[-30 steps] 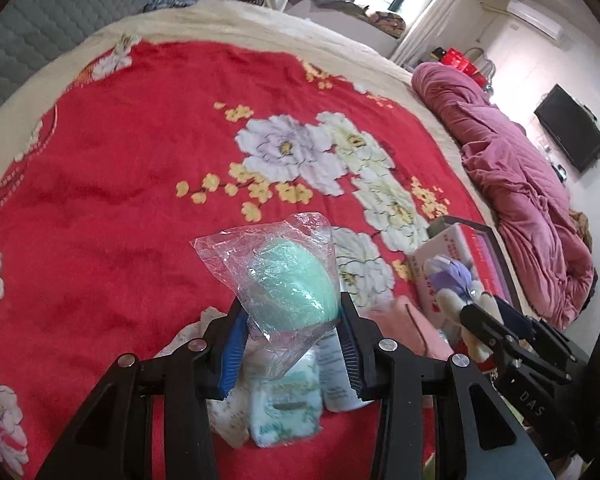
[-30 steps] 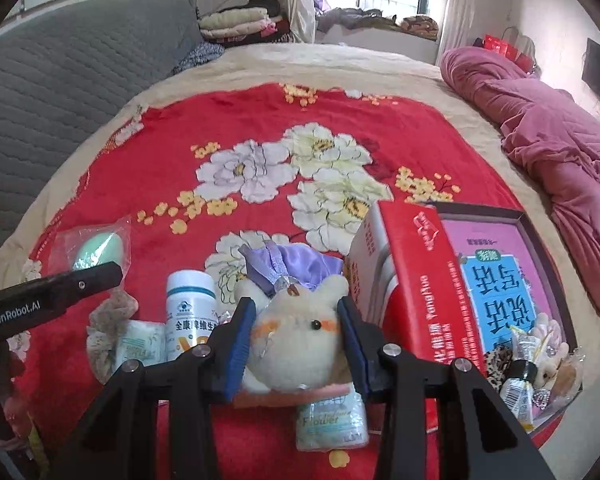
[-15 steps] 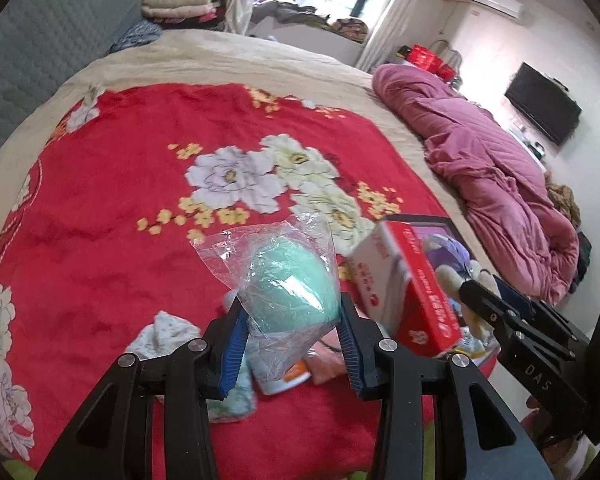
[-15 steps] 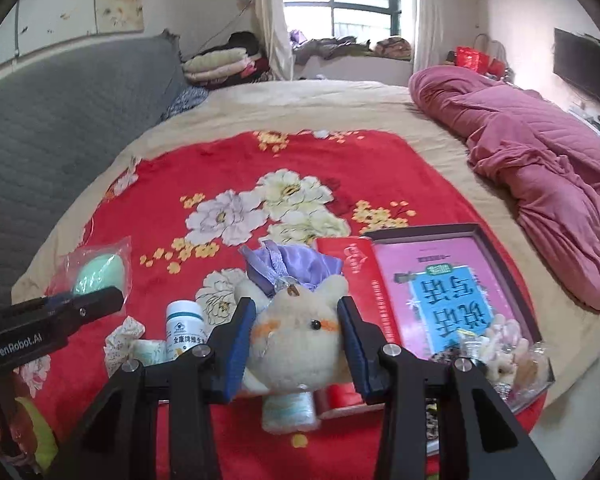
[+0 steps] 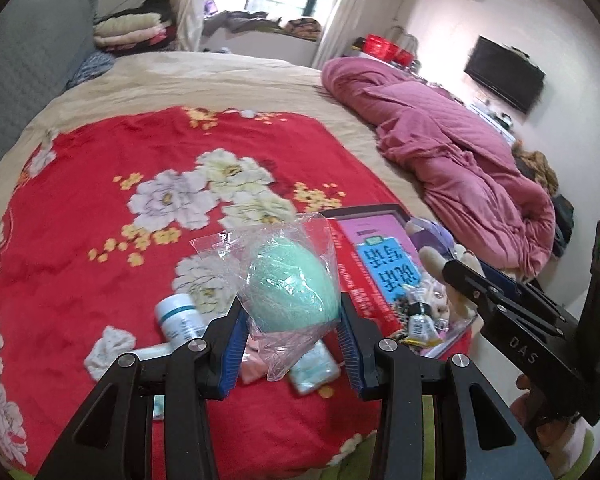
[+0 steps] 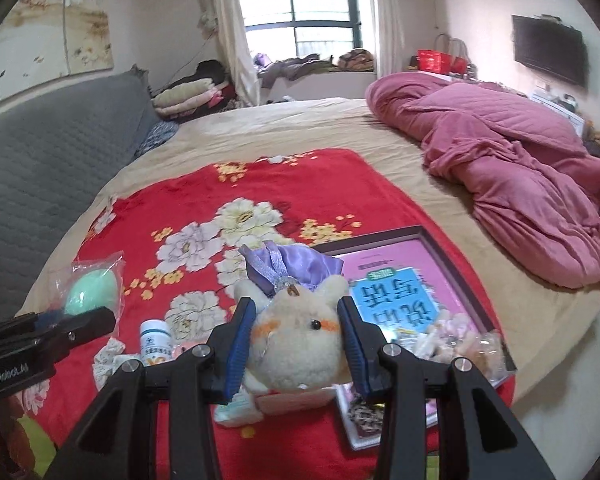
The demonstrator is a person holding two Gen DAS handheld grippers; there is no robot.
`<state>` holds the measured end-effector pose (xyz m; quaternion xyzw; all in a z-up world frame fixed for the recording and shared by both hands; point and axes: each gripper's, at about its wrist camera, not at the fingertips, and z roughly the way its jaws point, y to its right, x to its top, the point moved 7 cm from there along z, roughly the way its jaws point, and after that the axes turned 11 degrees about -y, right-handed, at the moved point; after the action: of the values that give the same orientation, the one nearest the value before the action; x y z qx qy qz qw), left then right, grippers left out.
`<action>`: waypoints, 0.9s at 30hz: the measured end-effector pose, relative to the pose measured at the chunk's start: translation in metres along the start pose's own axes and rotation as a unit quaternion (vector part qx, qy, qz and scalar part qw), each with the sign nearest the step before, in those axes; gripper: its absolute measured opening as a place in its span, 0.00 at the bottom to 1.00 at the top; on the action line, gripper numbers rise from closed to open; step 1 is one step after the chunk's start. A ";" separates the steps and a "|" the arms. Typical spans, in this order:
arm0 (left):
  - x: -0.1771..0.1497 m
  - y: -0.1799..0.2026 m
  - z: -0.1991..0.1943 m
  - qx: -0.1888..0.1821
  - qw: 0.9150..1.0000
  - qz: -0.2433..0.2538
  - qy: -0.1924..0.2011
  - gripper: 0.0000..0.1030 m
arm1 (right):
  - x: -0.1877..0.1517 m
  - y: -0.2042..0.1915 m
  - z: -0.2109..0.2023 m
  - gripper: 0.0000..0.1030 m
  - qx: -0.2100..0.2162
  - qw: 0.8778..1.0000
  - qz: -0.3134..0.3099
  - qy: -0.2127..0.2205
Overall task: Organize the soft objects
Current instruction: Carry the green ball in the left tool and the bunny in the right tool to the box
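The left gripper (image 5: pixel 290 322) is clamped on a green sponge egg (image 5: pixel 292 284) in a clear plastic bag, held up above the red flower blanket (image 5: pixel 80 216) on the bed. The right gripper (image 6: pixel 298 344) is squeezed shut on a cream plush toy (image 6: pixel 300 344) with a purple bow (its face looks back at the camera). Under the toy, at about 6 o'clock, lie a white bottle (image 6: pixel 156 342) and small tissue packs (image 6: pixel 236 406). At 3 o'clock sits a pink box tray (image 6: pixel 428 268) holding little wrapped things. A pink quilt (image 6: pixel 520 184) is bunched up at 2 o'clock.
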<state>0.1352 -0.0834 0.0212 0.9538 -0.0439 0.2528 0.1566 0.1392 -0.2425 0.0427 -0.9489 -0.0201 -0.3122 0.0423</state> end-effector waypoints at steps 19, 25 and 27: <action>0.004 0.124 0.063 -0.019 0.993 0.104 -0.053 0.42 | -0.010 0.120 -0.006 0.41 -0.038 0.993 0.110 0.012; 0.004 0.143 0.098 -0.016 0.990 0.116 -0.079 0.42 | -0.020 0.140 0.006 0.41 -0.039 0.991 0.127 0.002; 0.004 0.147 0.107 -0.014 0.989 0.119 -0.086 0.42 | -0.023 0.143 0.011 0.41 -0.040 0.991 0.131 -0.001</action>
<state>0.1646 -0.2570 -0.0244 0.9577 -0.1736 0.1859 0.1347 0.1368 -0.3844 0.0105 -0.9446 0.1168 -0.3033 0.0453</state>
